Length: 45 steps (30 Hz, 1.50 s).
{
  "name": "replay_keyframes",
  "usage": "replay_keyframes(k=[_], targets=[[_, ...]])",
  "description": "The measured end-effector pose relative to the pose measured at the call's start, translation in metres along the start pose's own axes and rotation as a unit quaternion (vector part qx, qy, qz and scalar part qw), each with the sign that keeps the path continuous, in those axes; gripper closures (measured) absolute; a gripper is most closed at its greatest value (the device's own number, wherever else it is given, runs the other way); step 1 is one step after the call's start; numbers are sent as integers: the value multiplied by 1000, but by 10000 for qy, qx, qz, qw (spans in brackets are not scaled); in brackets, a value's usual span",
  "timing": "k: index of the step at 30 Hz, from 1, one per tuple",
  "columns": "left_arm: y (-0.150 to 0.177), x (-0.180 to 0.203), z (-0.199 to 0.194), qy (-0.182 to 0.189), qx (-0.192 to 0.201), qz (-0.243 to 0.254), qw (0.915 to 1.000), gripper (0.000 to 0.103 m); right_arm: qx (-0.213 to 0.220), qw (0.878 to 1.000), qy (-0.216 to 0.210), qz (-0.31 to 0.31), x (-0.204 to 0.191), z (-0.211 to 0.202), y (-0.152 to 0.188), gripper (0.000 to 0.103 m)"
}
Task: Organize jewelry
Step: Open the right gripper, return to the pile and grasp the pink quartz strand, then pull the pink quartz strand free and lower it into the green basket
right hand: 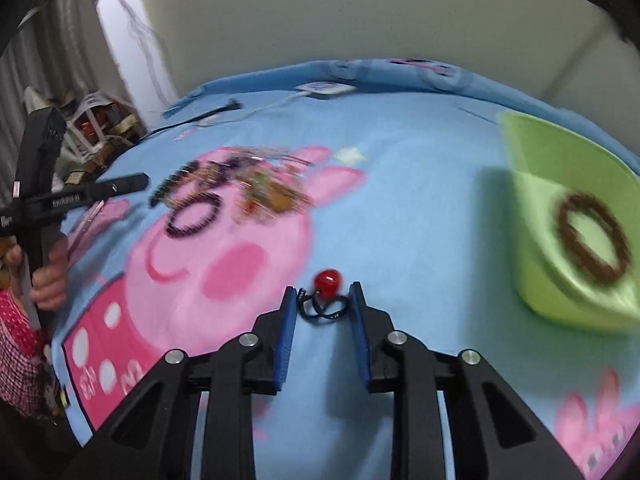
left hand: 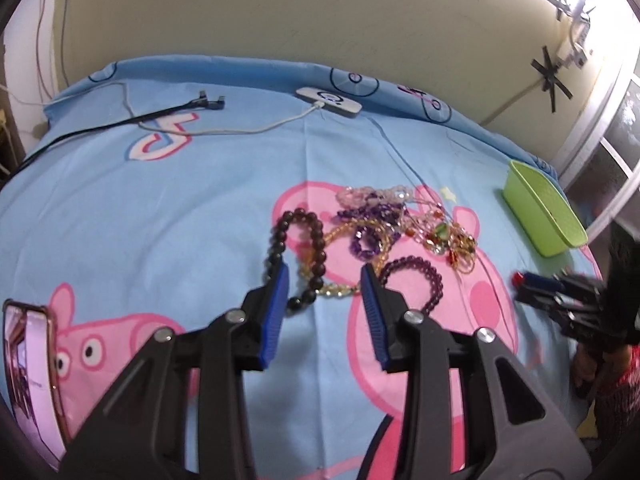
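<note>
A heap of bead bracelets lies on the blue cartoon bedsheet. In the left wrist view my left gripper stands open just above the heap's near edge. A dark brown bracelet is by its left pad, a yellow bead strand runs between the tips, and a purple bracelet lies by its right finger. My right gripper is shut on a black hair tie with a red bead. The green basket to its right holds a brown bracelet.
A phone lies at the near left. A white device with cables sits near the wall. The green basket stands at the bed's right edge, with the right gripper below it. A hand holds the left gripper.
</note>
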State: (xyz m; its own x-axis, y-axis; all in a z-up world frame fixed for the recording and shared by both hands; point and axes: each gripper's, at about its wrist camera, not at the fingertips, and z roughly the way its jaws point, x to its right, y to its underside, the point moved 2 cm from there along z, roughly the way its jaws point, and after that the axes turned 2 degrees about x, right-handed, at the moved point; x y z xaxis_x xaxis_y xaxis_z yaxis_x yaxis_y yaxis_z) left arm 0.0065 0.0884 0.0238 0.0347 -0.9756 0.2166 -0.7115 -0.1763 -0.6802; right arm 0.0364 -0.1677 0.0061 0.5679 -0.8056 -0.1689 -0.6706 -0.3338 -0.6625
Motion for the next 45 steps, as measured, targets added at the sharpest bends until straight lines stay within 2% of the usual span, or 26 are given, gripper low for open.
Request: replay_keyframes(k=[3,5,7,8,11,13,16,20,22,24,26,27,28,32,38,41,43,45], targets=[[0,-5,-2,-67,31,204,9998,67,23,9998,-144,-165,-14,8,-16,95],[1,-9,-5,-18,66,246,9997,67,101,9991,-248,-314,-19,2,-24,88],[1,-14,-8,40,118,274,9995,66,220,9985,-239,-449,-21,-7,-28,75],[1,-16,-8,69,139,286,9995,66,314,9981,-270,-447,-19,-12,-32,75],[-2,-13,-3,174,171,336,9991,66,412,9982,-359,-245,-12,-13,-47,75],[-4,-9,5,206,177,337,9991,66,351,9989,-252,-166,-12,-2,-60,75],[-3,-9,15,277,134,387,9988,66,158,9992,-345,-102,-10,25,-82,83],[-1,-9,17,318,110,443,9985,66,-190,9995,-260,-76,-8,69,-104,84],[0,-9,17,328,127,419,9985,66,-381,9988,-291,-63,-9,85,-106,85],[0,-10,17,378,140,378,9985,66,-615,9967,-528,-84,-16,93,-100,85],[0,-12,17,446,143,326,9984,66,-596,9964,-529,-278,-26,92,-92,85],[-1,-13,18,464,129,308,9984,66,-587,9962,-439,-480,-33,91,-87,88],[0,-13,19,462,123,291,9984,66,-598,9953,-340,-684,-40,90,-82,102],[0,-15,17,459,177,305,9983,66,-595,9941,-510,-755,-55,73,-71,103],[-1,-12,17,469,177,430,9978,66,-43,9918,-1267,145,-42,15,-87,103],[1,-5,15,438,195,610,9970,66,249,9877,-1502,352,-37,-13,-99,103],[3,-2,13,476,184,671,9964,58,402,9857,-1583,412,-36,-30,-101,103],[4,2,11,503,201,731,9958,56,588,9830,-1677,460,-35,-50,-103,103]])
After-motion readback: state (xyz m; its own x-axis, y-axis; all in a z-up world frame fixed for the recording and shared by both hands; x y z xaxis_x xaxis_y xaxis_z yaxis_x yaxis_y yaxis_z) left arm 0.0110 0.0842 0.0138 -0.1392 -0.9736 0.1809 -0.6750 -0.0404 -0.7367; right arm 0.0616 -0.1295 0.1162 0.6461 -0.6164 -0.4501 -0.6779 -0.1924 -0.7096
